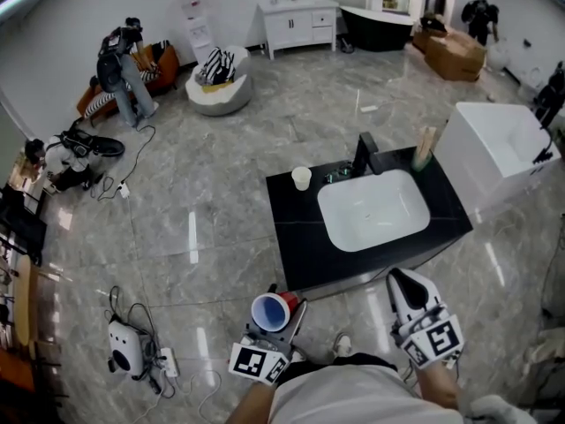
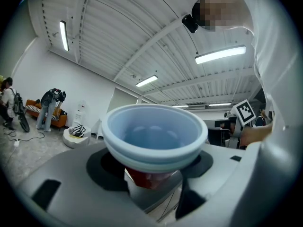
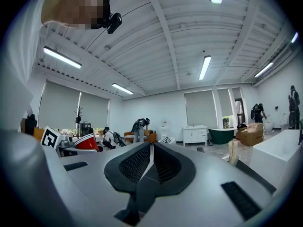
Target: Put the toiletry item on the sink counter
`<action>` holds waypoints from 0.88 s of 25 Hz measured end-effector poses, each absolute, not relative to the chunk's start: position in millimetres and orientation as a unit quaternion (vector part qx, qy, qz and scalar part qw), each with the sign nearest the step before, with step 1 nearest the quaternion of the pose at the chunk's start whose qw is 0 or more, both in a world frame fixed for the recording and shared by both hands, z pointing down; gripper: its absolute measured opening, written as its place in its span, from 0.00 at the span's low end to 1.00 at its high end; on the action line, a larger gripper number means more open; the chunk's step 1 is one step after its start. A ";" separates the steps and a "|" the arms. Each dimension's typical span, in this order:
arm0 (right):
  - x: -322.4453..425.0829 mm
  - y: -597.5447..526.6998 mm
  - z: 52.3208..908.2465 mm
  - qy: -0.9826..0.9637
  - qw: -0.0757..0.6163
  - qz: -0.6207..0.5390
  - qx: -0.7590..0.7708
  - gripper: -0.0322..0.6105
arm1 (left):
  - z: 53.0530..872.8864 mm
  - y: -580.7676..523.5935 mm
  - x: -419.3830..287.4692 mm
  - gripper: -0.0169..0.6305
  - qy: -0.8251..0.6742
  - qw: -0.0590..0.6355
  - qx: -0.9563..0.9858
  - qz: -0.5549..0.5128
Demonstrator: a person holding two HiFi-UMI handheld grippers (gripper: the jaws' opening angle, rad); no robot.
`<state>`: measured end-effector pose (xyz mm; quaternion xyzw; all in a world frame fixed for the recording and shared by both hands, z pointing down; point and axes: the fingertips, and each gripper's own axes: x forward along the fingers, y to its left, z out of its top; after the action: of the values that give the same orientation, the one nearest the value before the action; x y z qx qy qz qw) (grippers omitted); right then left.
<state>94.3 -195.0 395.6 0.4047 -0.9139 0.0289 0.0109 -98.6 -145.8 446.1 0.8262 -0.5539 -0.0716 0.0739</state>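
Head view, up close: gripping red cup (image 1: pixel 269 313) in left hand-held gripper (image 1: pixel 279 308), right hand-held gripper (image 1: pixel 408 288) closed on nothing (jaws together). Carry step, cup short of counter (image 1: pixel 292 238). Next: reach forward, lower upright beside sink (image 1: pixel 373 210).

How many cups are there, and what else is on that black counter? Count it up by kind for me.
Cups: 2, the red cup in the left gripper and the small white cup on the counter
Faucet: 1
Basin: 1
Tall beige item: 1
Total: 5
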 end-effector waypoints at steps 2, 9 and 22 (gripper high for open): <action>96.0 -196.6 394.5 -0.912 0.008 0.030 0.410 0.12 | 445.6 -152.1 -100.0 0.46 -0.552 0.074 0.827 -0.071; 96.7 -205.5 388.1 -0.911 0.000 0.029 0.412 0.12 | 447.1 -167.8 -87.0 0.46 -0.537 0.074 0.838 -0.061; 104.7 -213.1 392.5 -0.906 0.027 0.029 0.421 0.12 | 474.7 -199.5 -88.2 0.46 -0.533 0.086 0.841 -0.034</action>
<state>104.7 -213.1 392.5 0.4215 -0.9060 0.0290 0.0271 -88.2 -199.5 474.7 0.8408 -0.5333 -0.0340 0.0862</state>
